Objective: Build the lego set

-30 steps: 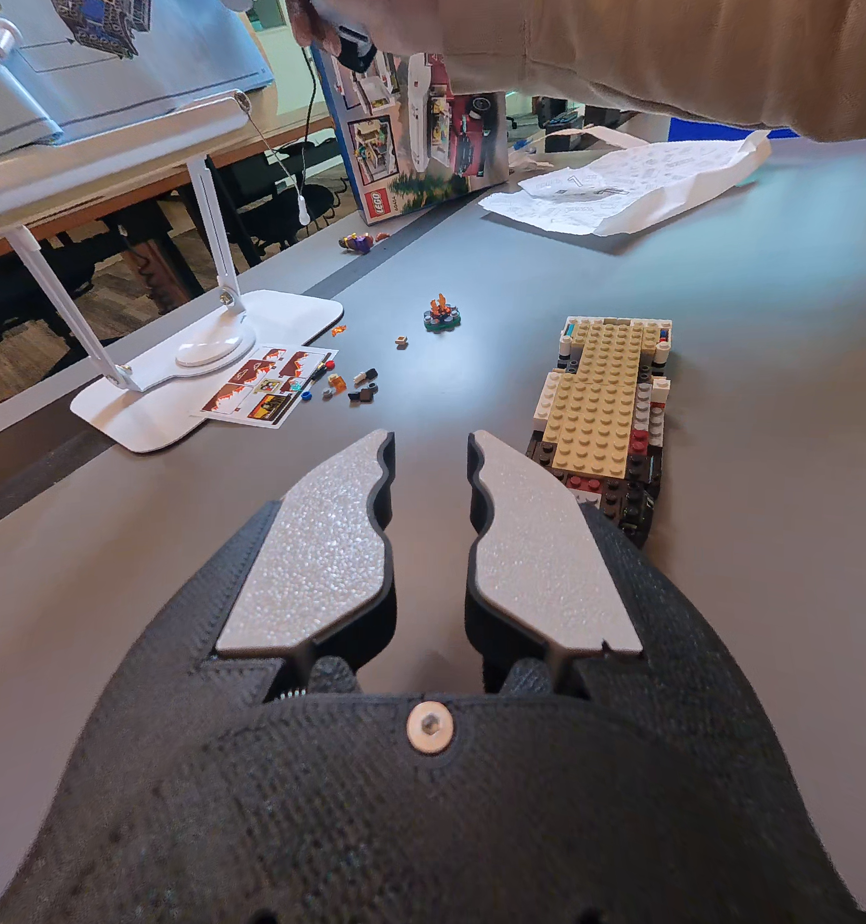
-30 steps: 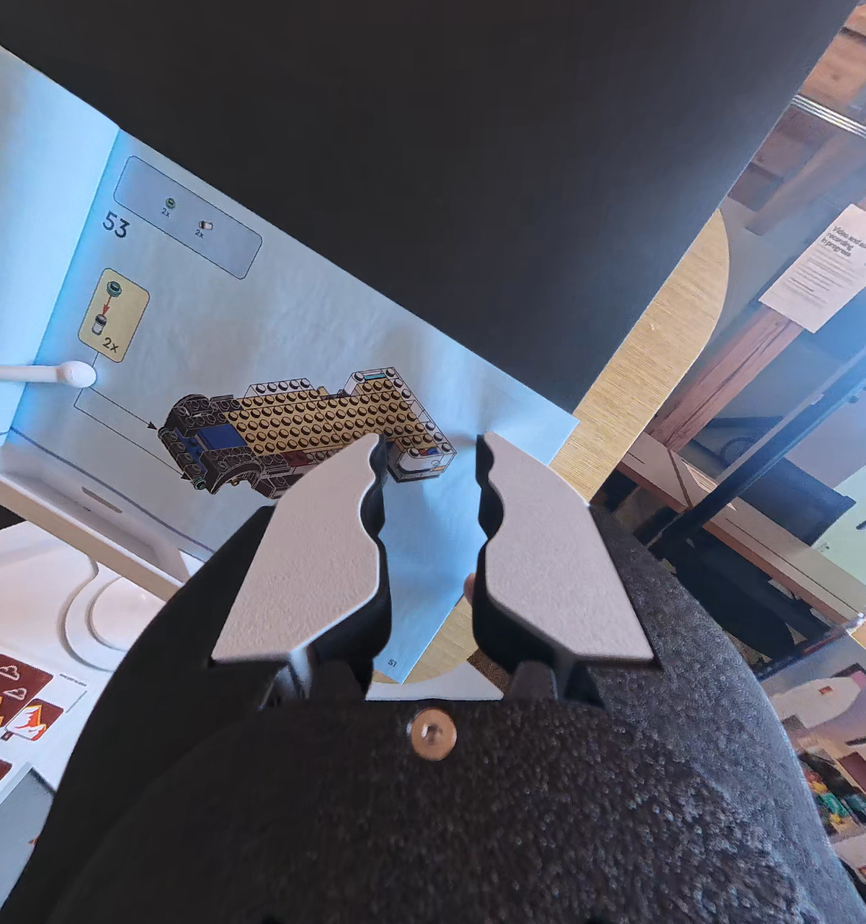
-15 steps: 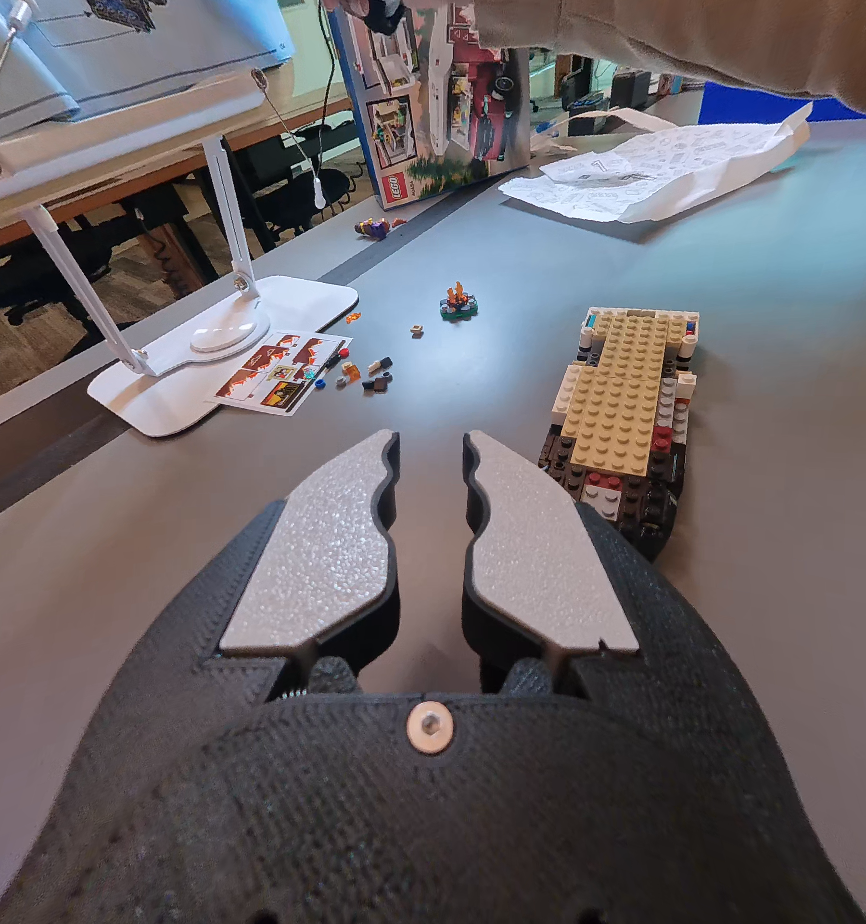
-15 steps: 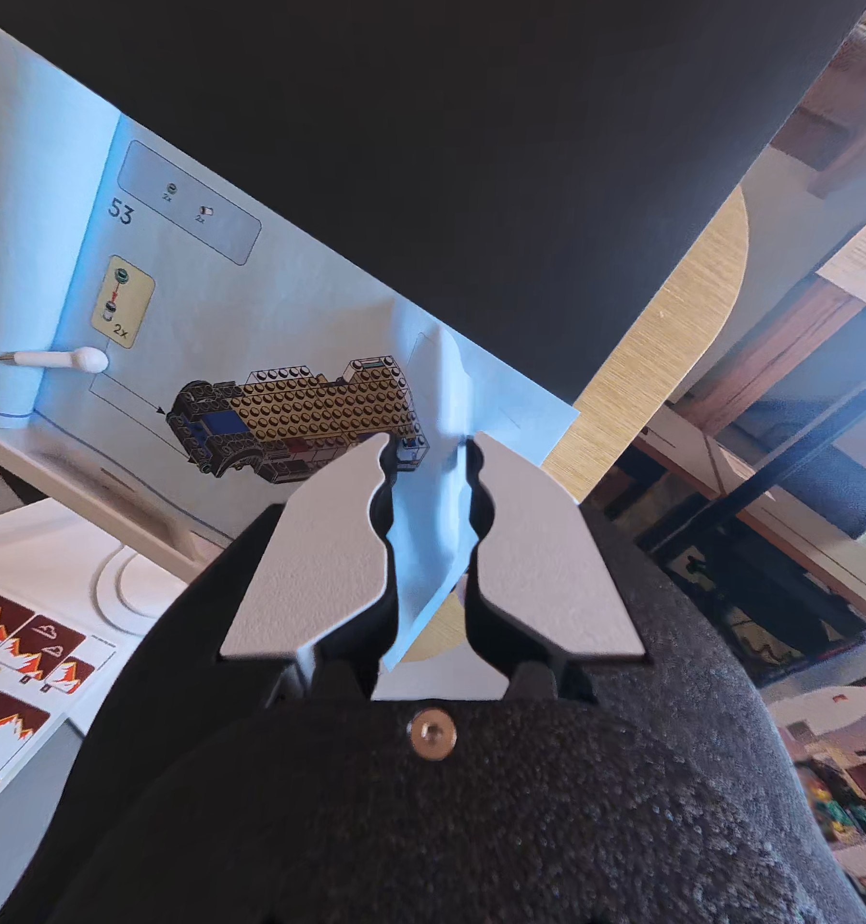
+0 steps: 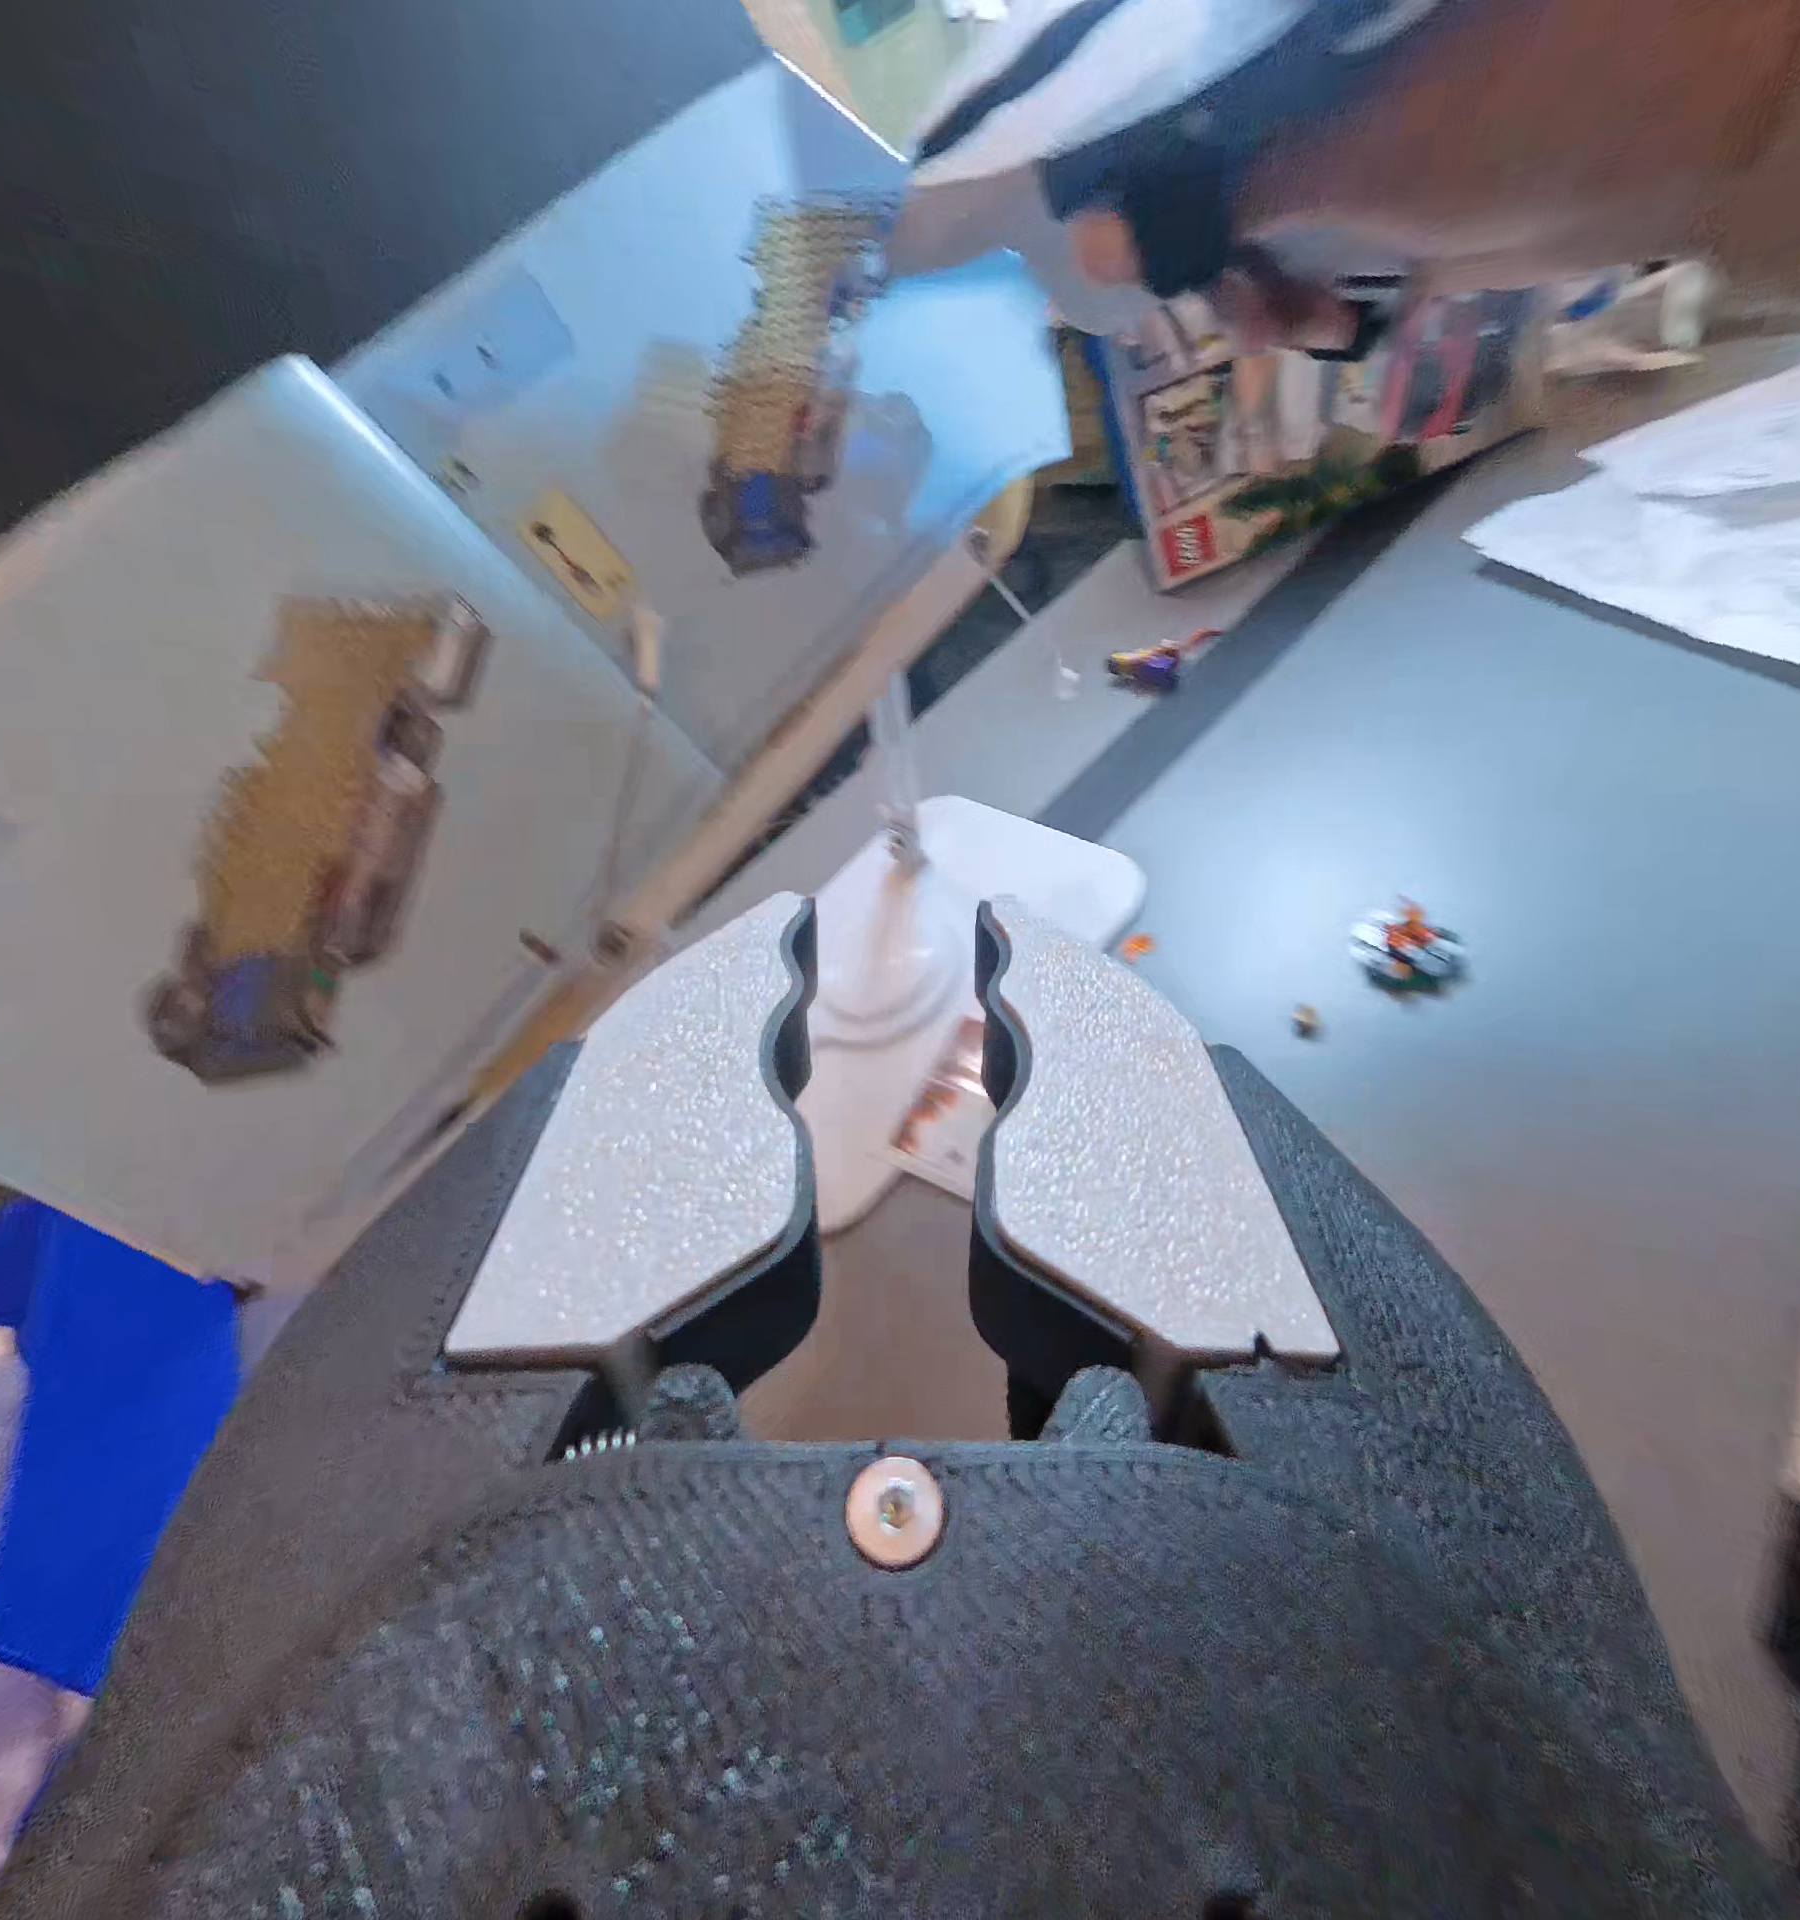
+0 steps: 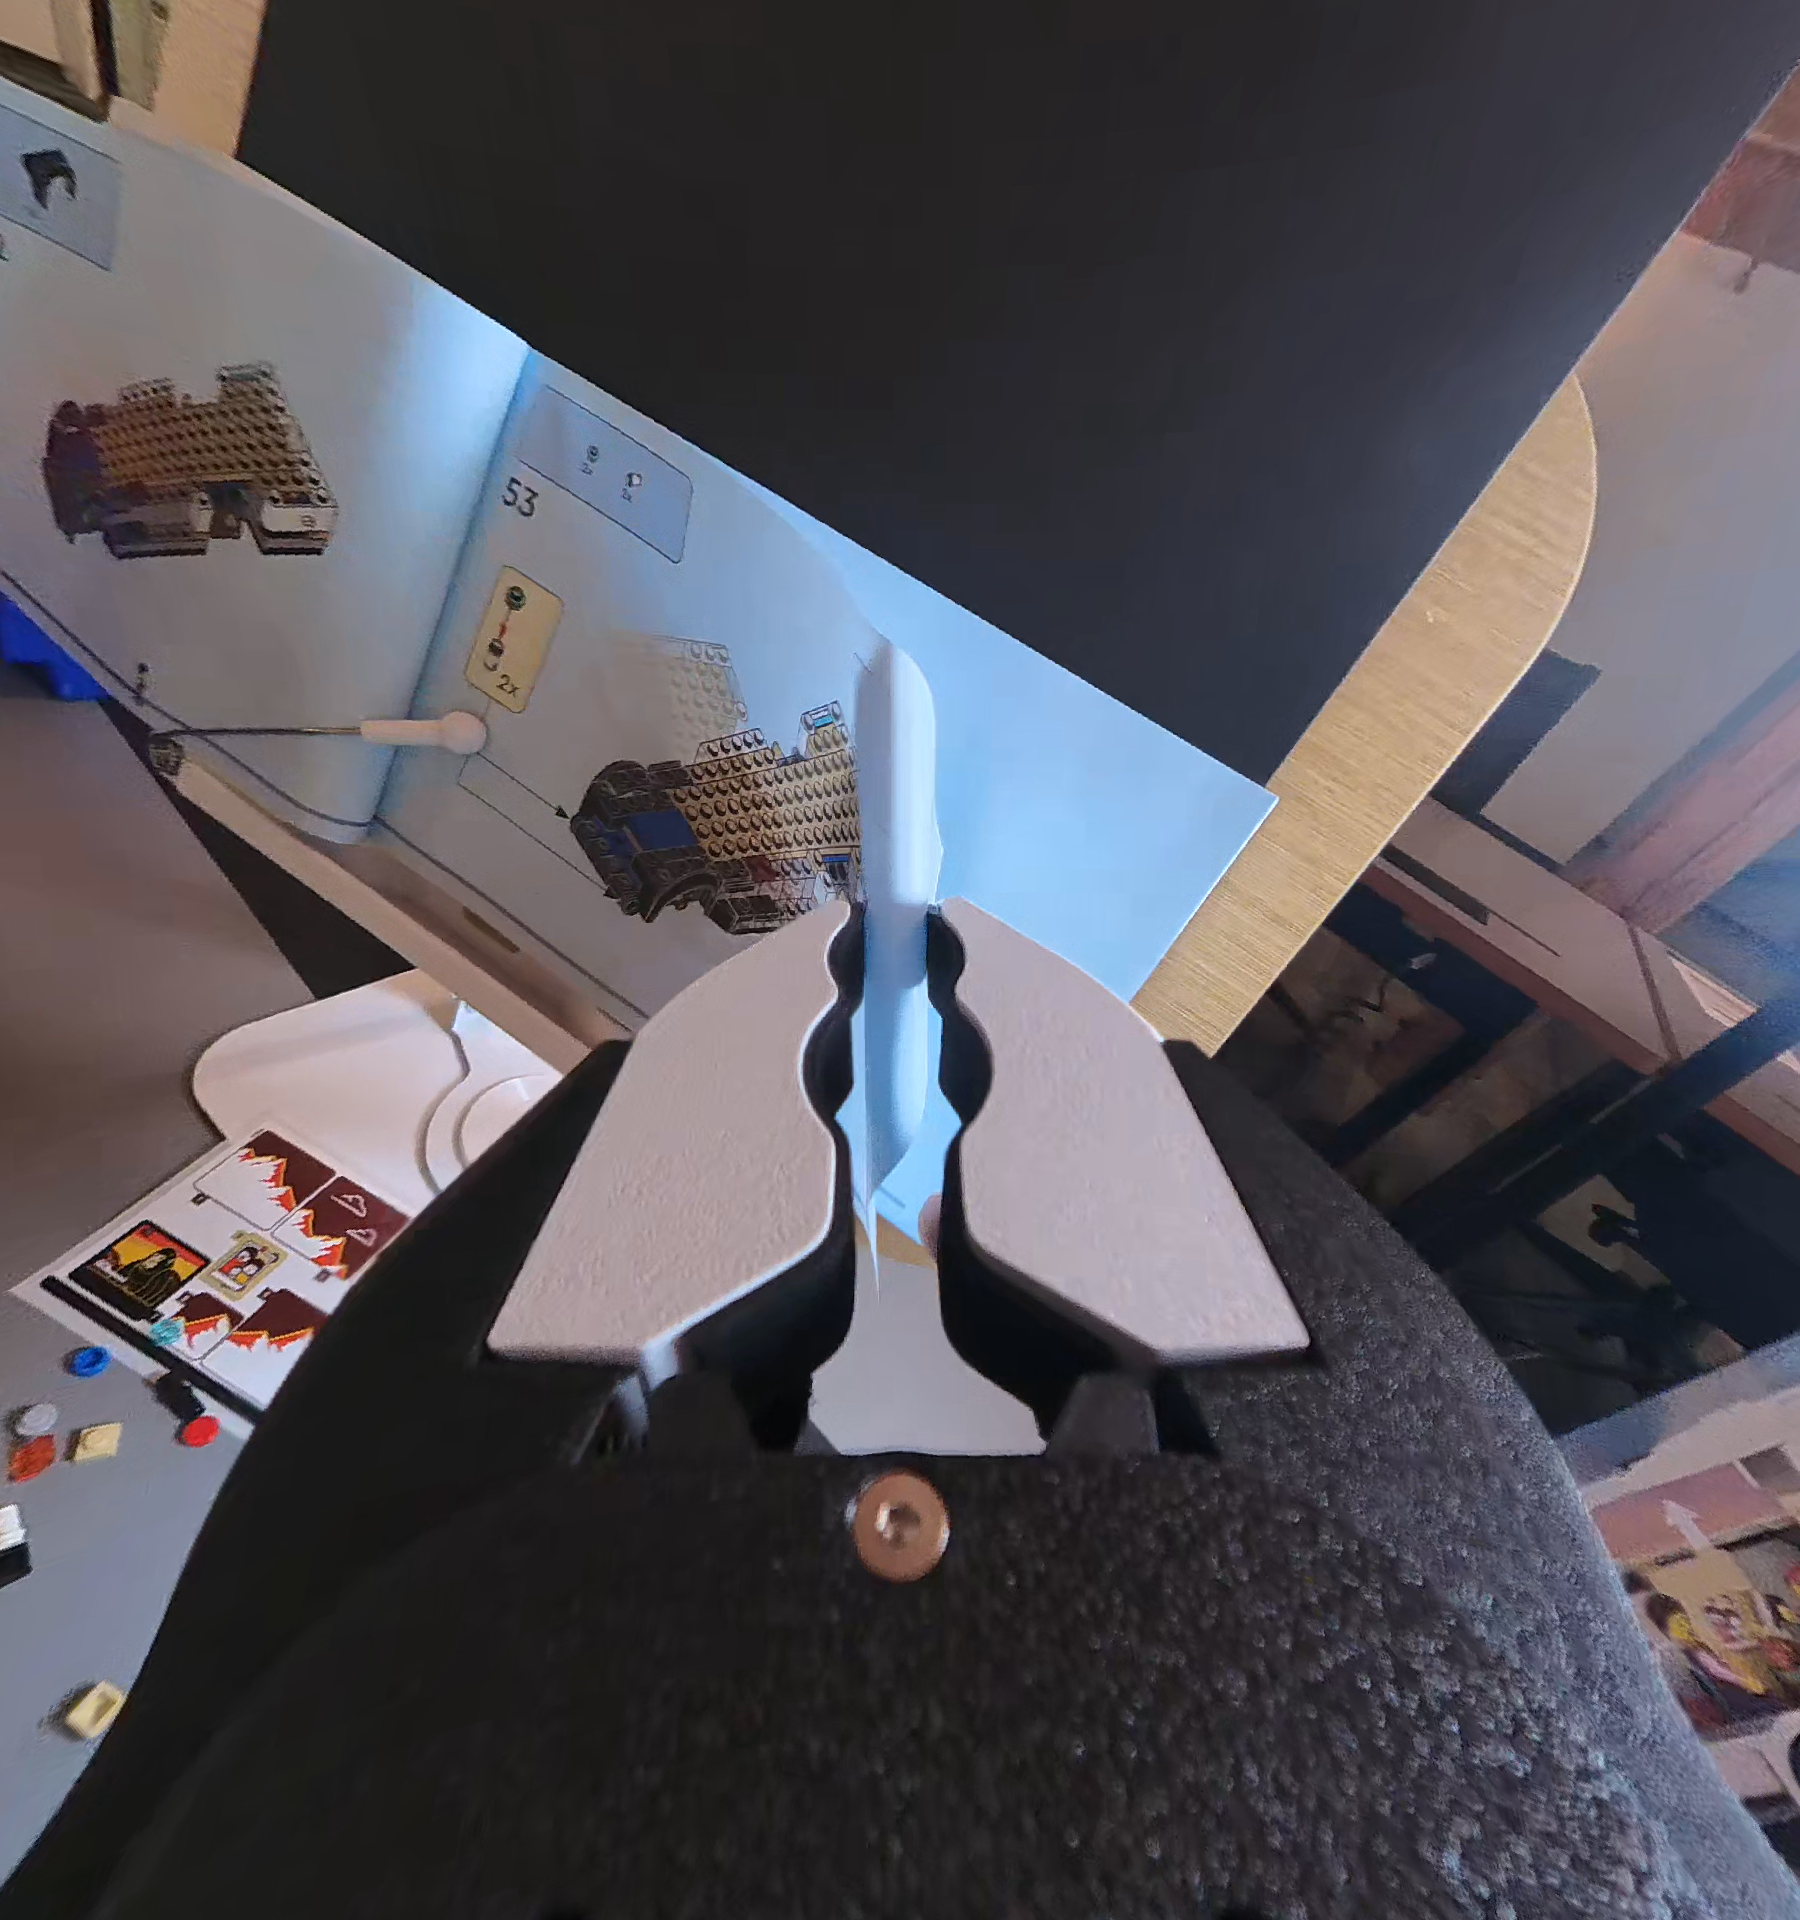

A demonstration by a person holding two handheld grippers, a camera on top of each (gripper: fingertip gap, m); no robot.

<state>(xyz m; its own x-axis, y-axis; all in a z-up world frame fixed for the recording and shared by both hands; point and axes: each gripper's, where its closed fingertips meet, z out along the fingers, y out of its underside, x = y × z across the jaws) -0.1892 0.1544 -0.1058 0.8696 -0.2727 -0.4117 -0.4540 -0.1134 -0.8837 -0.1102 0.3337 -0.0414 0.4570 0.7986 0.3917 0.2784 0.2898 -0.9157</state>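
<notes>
An open instruction booklet [image 6: 667,644] with light blue pages rests on a white stand [image 6: 335,1049]. My right gripper [image 6: 894,914] is shut on the free edge of the right-hand page [image 6: 901,790], which curls up off the booklet between the pads. In the blurred left wrist view, the right gripper [image 5: 1176,239] shows far off at the lifted page corner [image 5: 969,405]. My left gripper [image 5: 894,914] is open and empty in the air, pointing at the stand's base [image 5: 1031,883], with the booklet [image 5: 356,582] to its left.
A sticker sheet [image 6: 210,1257] and several small loose bricks [image 6: 96,1444] lie by the stand on the grey table [image 5: 1498,935]. A small green and orange build [image 5: 1405,951], a purple piece [image 5: 1145,665], the set's box [image 5: 1291,416] and white paper [image 5: 1706,520] lie farther off. My hands' fingertips stand some 20 cm from each other.
My right jaws closed on the page's edge and the page curled up off the booklet. My left gripper swung left and up toward the booklet stand; the tan brick build left its view.
</notes>
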